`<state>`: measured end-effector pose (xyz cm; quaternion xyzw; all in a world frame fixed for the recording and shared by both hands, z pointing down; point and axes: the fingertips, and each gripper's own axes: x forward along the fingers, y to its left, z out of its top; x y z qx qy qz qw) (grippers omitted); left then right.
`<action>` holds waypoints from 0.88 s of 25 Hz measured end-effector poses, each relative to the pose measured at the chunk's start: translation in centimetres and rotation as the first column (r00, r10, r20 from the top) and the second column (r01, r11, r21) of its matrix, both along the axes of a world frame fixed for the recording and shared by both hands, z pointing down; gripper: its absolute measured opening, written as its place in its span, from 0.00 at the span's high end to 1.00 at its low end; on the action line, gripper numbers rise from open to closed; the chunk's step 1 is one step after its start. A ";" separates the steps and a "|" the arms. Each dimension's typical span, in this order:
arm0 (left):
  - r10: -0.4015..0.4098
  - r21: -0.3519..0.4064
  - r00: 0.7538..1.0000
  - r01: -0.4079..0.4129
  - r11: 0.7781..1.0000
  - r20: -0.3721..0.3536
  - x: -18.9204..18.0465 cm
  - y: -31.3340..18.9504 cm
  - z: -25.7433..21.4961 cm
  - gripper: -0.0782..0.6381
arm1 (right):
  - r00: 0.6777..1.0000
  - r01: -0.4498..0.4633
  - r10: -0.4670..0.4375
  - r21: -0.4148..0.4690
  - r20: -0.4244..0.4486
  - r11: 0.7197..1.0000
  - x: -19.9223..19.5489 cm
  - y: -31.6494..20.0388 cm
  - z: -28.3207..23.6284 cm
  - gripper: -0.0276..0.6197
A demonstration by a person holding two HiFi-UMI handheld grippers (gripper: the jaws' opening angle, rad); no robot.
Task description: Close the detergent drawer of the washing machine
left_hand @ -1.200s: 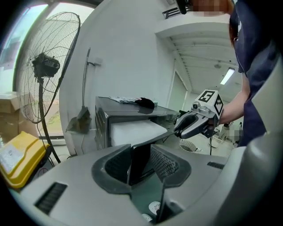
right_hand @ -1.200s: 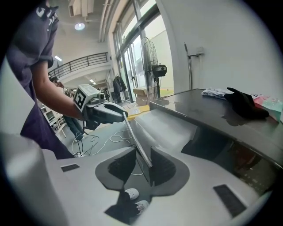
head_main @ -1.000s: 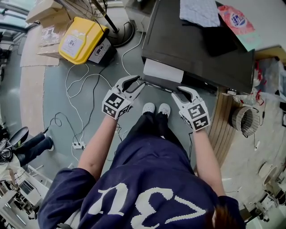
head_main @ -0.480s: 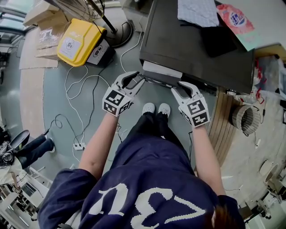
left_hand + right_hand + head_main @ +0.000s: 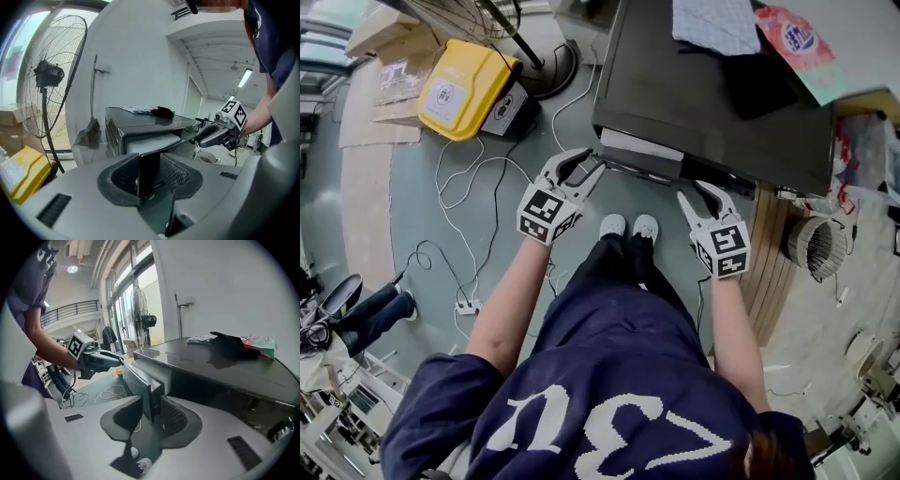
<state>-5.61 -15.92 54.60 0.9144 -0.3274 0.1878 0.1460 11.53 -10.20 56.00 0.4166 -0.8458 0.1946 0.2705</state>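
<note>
Straddling the dark front panel of the detergent drawer (image 5: 152, 140), the fingers (image 5: 177, 172) of your left gripper (image 5: 149, 176) stood wide apart, with the pads not pressing on it, so they held nothing. The fingers (image 5: 174, 414) of your right gripper (image 5: 151, 416) had just been opening and gripped nothing either. The panel's other end showed in their gap, though from above that gripper hung just off the drawer's right end. A push from the left end alone could, I judged, skew the drawer and jam it, or trap a finger against the washing machine (image 5: 712, 94). The drawer, a pale body behind a dark panel, stuck out of the machine's front edge near its left corner.
</note>
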 end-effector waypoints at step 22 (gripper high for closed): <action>-0.118 0.005 0.993 0.118 0.993 0.004 -1.1 -0.5 0.7 0.73 | 0.995 -0.084 0.085 0.010 -0.042 0.996 -1.4 -1.5 0.0 0.82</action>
